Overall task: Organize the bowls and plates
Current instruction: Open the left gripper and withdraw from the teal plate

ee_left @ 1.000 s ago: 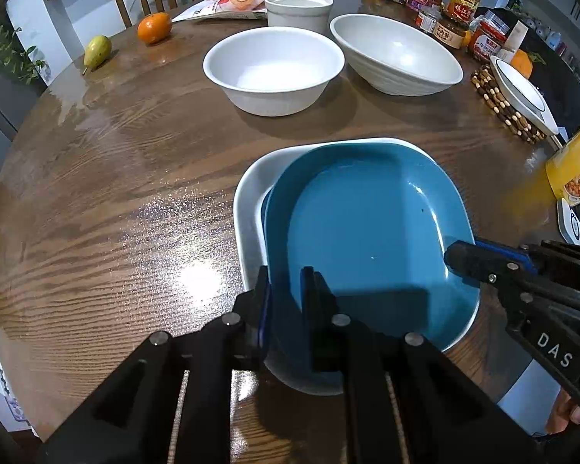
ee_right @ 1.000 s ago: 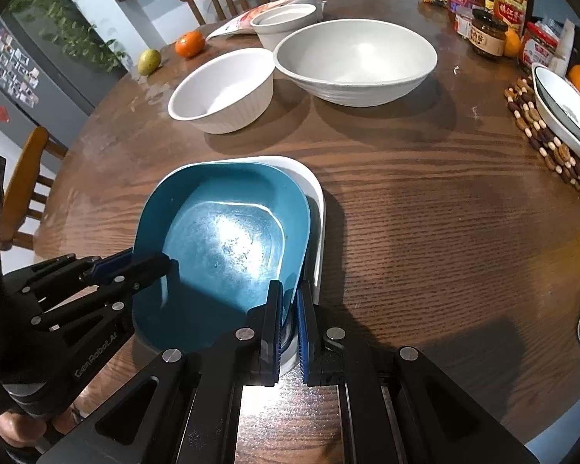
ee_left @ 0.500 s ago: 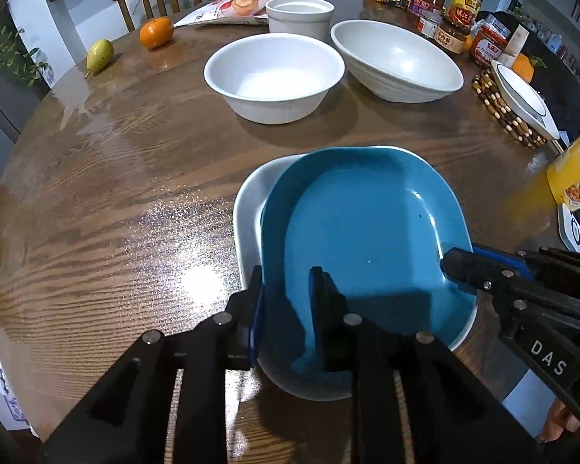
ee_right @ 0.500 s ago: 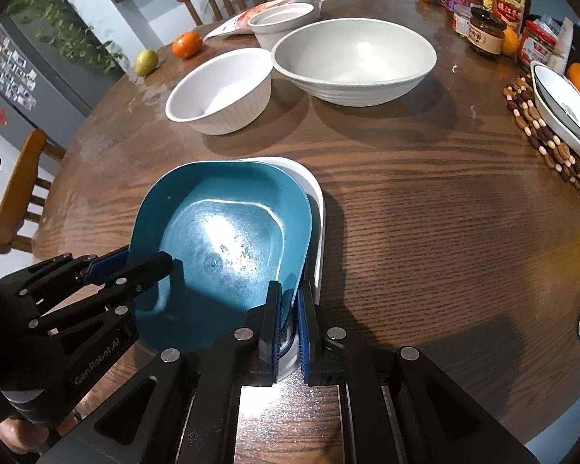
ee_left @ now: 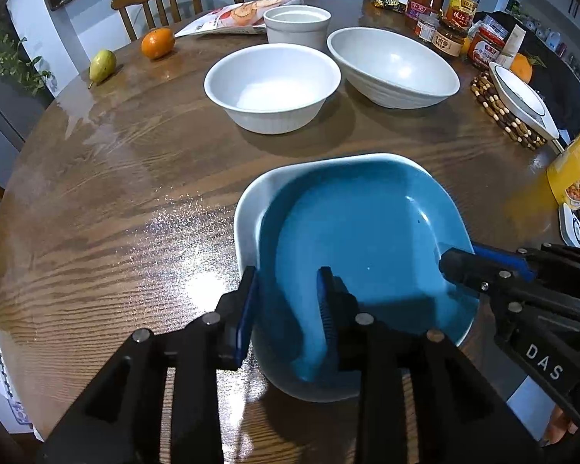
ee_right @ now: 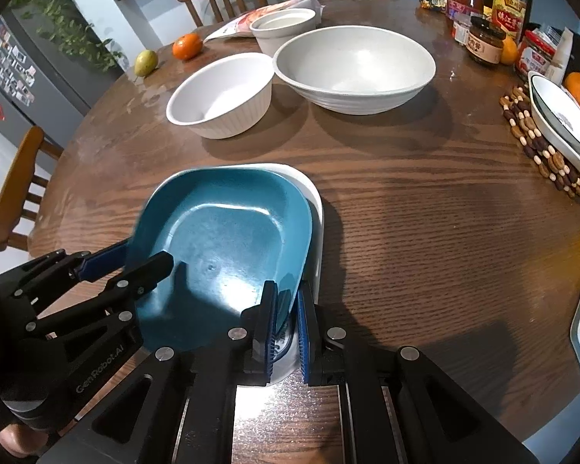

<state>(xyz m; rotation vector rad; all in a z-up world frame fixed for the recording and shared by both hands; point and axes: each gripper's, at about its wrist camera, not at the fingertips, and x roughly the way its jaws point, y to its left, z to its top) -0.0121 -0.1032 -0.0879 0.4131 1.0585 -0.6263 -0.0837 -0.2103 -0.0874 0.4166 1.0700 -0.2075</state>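
While the blue plate (ee_left: 367, 255) sits nested in the white plate (ee_left: 247, 208) at the table's (ee_left: 96, 201) 6 o'clock edge, the left gripper (ee_left: 288, 301) has just been opening: its jaws now straddle the blue rim with a visible gap, pads off. The right gripper (ee_right: 286, 321) is clamped narrow on the blue rim at its 5 o'clock corner, so it's the only hand holding. Stack shifted toward 3 o'clock, white rim showing at 9; the round bowls (ee_left: 270, 85) lie toward 12, well apart, probably the next reach for the free left.
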